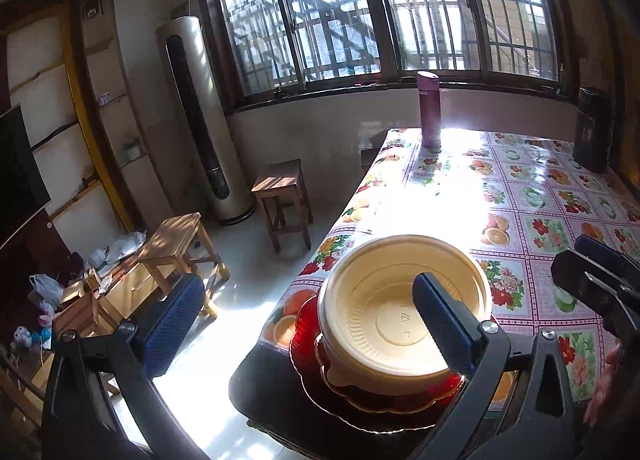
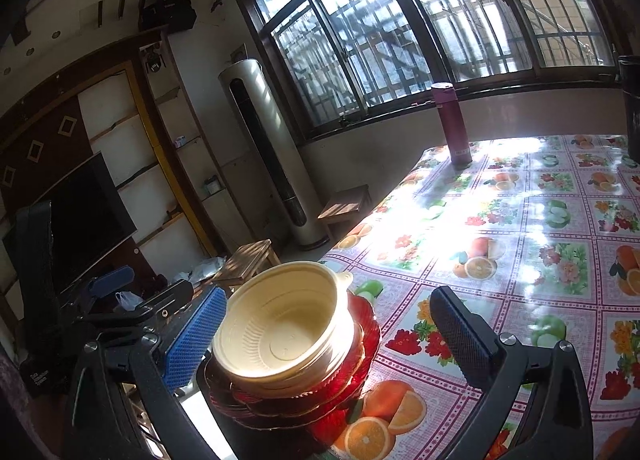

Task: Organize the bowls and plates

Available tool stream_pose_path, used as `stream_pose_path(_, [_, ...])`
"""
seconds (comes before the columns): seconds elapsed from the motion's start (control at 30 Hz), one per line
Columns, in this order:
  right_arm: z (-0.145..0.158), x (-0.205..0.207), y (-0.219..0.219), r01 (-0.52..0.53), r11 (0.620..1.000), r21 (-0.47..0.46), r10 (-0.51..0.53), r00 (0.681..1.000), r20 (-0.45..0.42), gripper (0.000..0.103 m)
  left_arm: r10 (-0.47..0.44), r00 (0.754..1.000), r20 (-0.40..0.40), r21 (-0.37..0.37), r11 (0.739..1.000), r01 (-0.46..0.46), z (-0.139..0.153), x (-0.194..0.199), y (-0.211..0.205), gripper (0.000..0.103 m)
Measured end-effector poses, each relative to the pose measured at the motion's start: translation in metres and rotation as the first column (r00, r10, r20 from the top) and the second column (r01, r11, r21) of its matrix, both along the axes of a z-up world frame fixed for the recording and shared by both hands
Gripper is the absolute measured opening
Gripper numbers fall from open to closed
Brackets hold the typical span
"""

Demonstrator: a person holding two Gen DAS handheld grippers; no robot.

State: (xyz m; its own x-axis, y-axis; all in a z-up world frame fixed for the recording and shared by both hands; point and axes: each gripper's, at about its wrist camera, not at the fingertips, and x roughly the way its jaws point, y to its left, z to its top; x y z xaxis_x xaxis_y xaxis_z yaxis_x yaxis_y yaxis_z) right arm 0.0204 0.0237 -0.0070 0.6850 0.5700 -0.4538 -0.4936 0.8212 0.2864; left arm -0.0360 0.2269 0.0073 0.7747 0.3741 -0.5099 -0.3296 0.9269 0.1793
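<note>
I judge stacking done: cream ribbed plastic bowls (image 1: 404,312) sit nested on red scalloped glass plates (image 2: 360,344) at my six o'clock; left gripper (image 1: 308,324) and right gripper (image 2: 332,336) gape empty.

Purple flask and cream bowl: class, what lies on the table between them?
Nothing: only bare, sunlit fruit-print tablecloth between the flask and the bowl, clearest in the right wrist view.

my own right finger (image 1: 444,324) covers part of the cream bowl (image 1: 384,312). the bowl hides most of the red plates (image 1: 308,324), so i can't count them. the dark container (image 2: 632,108) is cut off by the right edge.
</note>
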Motion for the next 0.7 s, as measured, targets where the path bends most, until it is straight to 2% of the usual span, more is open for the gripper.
stream_pose_path(0.13, [-0.003, -0.011, -0.004, -0.02, 1.0, -0.001, 0.02, 1.0, 0.021, 0.103, 0.006, 1.0, -0.03, -0.099, 0.995, -0.009, -0.009, -0.001, 0.002, 0.103])
stream_pose_path(0.27, [-0.011, -0.025, -0.009, -0.022, 1.0, -0.009, 0.022, 0.999, 0.045, 0.103, 0.067, 0.997, -0.044, -0.088, 0.994, -0.071, -0.022, -0.008, -0.003, 0.103])
stream_pose_path(0.43, [-0.021, -0.026, -0.014, -0.02, 1.0, -0.021, 0.021, 1.0, 0.016, 0.103, 0.071, 0.996, -0.053, -0.138, 0.987, -0.078, -0.031, -0.016, -0.003, 0.103])
stream_pose_path(0.7, [-0.023, -0.028, -0.007, -0.024, 0.999, -0.028, 0.024, 1.0, 0.013, 0.103, 0.089, 0.995, -0.045, -0.114, 0.989, -0.093, -0.029, -0.018, -0.005, 0.103])
